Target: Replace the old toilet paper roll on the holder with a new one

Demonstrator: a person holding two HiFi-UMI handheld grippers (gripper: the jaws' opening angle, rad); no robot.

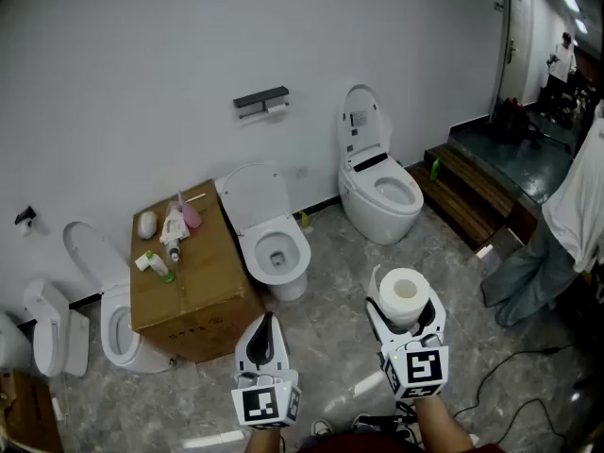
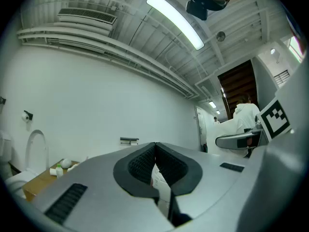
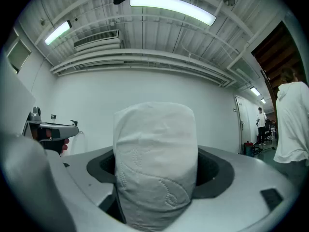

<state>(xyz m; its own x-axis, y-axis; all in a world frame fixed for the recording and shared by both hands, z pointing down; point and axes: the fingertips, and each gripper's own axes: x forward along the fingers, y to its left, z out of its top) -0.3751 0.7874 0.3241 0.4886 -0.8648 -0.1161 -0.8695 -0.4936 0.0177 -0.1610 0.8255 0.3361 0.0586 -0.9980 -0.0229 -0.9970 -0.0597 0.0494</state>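
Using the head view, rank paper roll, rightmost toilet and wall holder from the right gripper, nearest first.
1. The paper roll, between the right gripper's jaws.
2. The rightmost toilet, ahead on the floor.
3. The wall holder, up left on the wall.

A cardboard box (image 1: 193, 286) stands on the grey floor (image 1: 344, 281) between two white toilets, one (image 1: 115, 327) at its left and one (image 1: 274, 248) at its right with the lid up. Small bottles (image 1: 156, 264) and a pink container (image 1: 191, 215) lie near the box's far left corner. A third toilet (image 1: 379, 192) stands beside dark wooden steps (image 1: 467, 194). A person (image 1: 574, 210) stands at the right.
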